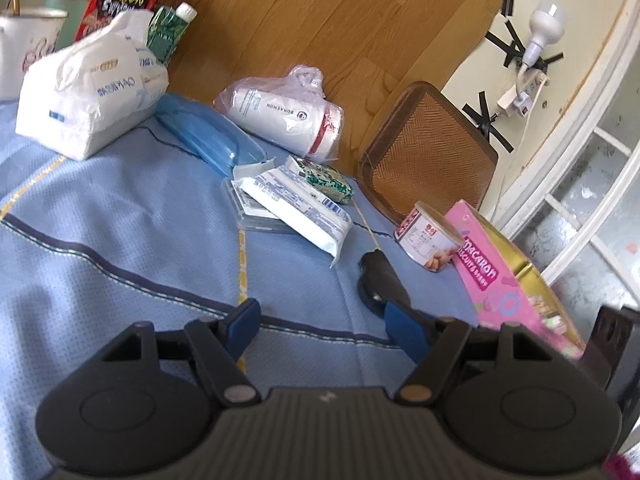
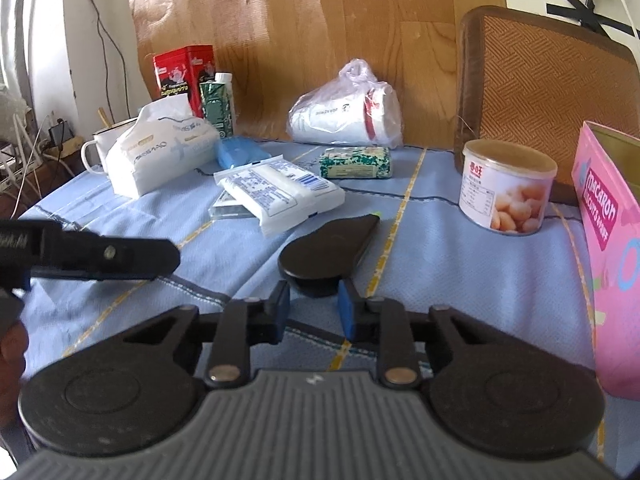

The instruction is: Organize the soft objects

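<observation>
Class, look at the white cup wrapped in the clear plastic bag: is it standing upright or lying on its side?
Lying on its side. The white cup shows its length running across the blue tablecloth, with its printed lettering sideways in both views.

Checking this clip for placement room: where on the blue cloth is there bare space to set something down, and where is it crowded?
The blue cloth lies bare on the near left, in front of the tissue pack. A narrower strip runs between the black case and the can. It is crowded at the middle back around the wipes packs and the bagged bottle.

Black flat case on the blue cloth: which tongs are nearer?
Right. The right tongs grip the black case at its near end; the left tongs sit open, off to its left.
</observation>
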